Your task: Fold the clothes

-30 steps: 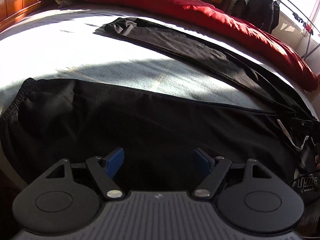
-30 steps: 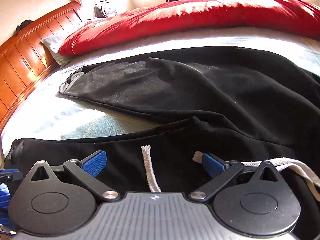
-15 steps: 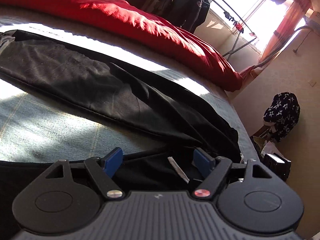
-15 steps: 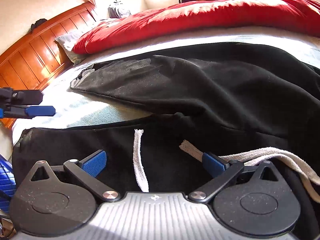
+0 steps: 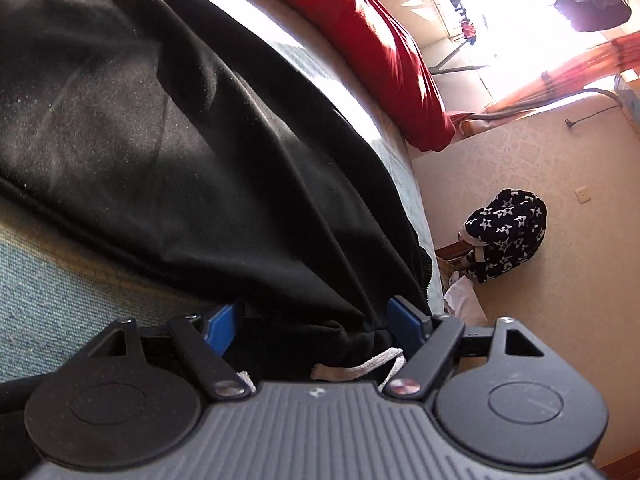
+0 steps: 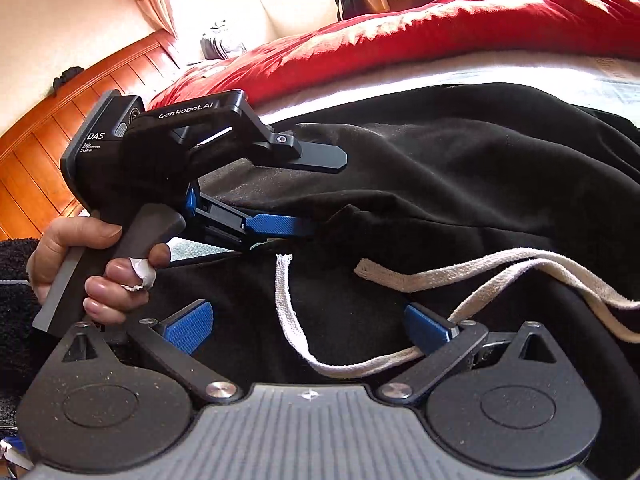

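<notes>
Black drawstring trousers [image 5: 180, 152] lie spread on the bed, also filling the right wrist view [image 6: 460, 184]. Their white drawstring [image 6: 296, 320] trails across the waist. My left gripper [image 5: 316, 328] is open, with black cloth and a bit of drawstring [image 5: 360, 366] lying between its blue pads. In the right wrist view it [image 6: 280, 226] reaches in from the left at the crotch fold, held by a hand. My right gripper [image 6: 308, 326] is open over the waistband, the drawstring lying between its pads [image 6: 188, 326].
A red duvet [image 6: 420, 40] lies along the far side of the bed. A wooden headboard [image 6: 44, 140] stands at the left. The bed's edge [image 5: 416, 208] drops to the floor, where a star-patterned bundle [image 5: 504, 232] lies. A clothes rack stands behind.
My left gripper has swung right along the trouser leg to the waist end and moved in close over the cloth. It now shows large in the right wrist view.
</notes>
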`<state>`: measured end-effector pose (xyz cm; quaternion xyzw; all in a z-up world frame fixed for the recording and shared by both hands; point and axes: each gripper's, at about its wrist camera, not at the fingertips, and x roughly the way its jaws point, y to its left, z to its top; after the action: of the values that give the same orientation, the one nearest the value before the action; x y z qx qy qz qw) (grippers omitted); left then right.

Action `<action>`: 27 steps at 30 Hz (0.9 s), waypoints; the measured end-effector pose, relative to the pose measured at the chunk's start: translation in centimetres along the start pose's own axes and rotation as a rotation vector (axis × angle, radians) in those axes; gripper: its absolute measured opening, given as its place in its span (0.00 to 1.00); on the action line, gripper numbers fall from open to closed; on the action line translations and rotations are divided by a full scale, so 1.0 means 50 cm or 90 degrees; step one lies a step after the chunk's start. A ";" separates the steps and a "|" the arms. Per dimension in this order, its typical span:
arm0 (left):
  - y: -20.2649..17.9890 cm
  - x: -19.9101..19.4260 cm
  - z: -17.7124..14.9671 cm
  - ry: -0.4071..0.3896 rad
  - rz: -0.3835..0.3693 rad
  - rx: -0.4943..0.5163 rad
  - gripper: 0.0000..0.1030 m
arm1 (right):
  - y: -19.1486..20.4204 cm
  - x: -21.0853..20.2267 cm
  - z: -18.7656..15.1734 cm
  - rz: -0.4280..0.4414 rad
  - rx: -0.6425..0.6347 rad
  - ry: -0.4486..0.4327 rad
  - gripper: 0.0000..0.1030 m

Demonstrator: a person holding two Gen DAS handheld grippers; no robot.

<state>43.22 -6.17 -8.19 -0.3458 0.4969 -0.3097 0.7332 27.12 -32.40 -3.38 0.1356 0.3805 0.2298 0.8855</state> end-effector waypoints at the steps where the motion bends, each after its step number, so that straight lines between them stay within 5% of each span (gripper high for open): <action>1: -0.003 0.006 0.004 0.003 -0.004 -0.003 0.78 | -0.001 0.000 -0.001 0.000 0.001 -0.003 1.00; 10: -0.038 0.077 0.002 0.064 -0.036 0.005 0.81 | -0.005 0.012 0.009 -0.002 0.012 -0.015 1.00; 19: -0.068 0.043 0.011 0.027 -0.060 0.060 0.81 | 0.007 0.022 0.057 0.001 -0.049 -0.052 1.00; 27: -0.068 -0.009 0.015 0.020 -0.038 0.098 0.81 | -0.053 0.101 0.082 0.072 0.019 0.006 1.00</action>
<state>43.40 -7.62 -4.99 -0.2979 0.4727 -0.3742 0.7401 34.00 -32.39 -4.81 0.1691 0.3800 0.2745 0.8670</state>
